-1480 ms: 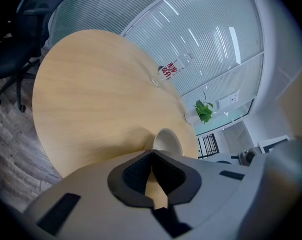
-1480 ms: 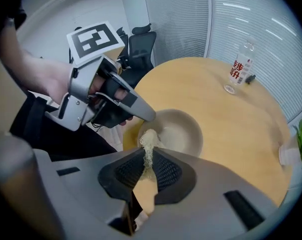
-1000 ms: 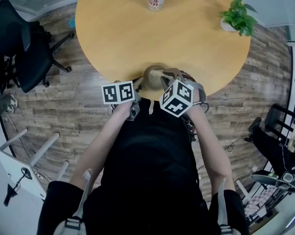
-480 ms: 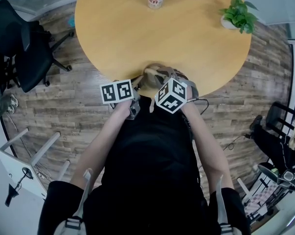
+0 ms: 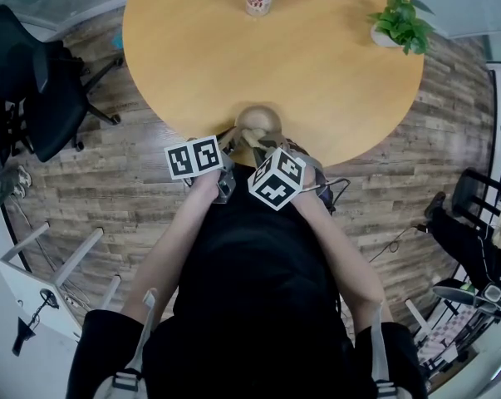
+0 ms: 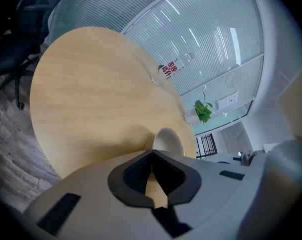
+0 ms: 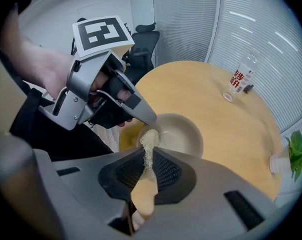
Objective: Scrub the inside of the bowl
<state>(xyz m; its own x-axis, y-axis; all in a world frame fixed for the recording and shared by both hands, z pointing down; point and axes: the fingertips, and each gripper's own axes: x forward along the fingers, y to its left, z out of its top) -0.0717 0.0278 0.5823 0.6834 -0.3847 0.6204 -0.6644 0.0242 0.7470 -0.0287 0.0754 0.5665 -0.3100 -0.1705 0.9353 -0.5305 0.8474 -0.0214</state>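
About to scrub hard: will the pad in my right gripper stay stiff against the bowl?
Probably not: the pad looks thin and fibrous, so it likely bends. Its rough tip probably grips the bowl rather than sliding.

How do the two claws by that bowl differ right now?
The left gripper pinches the bowl by its near rim; the right gripper clamps a beige fibrous scrubber with its tip at the rim. The left cube faces the head camera flat; the right cube shows a corner. Both have shut jaws.
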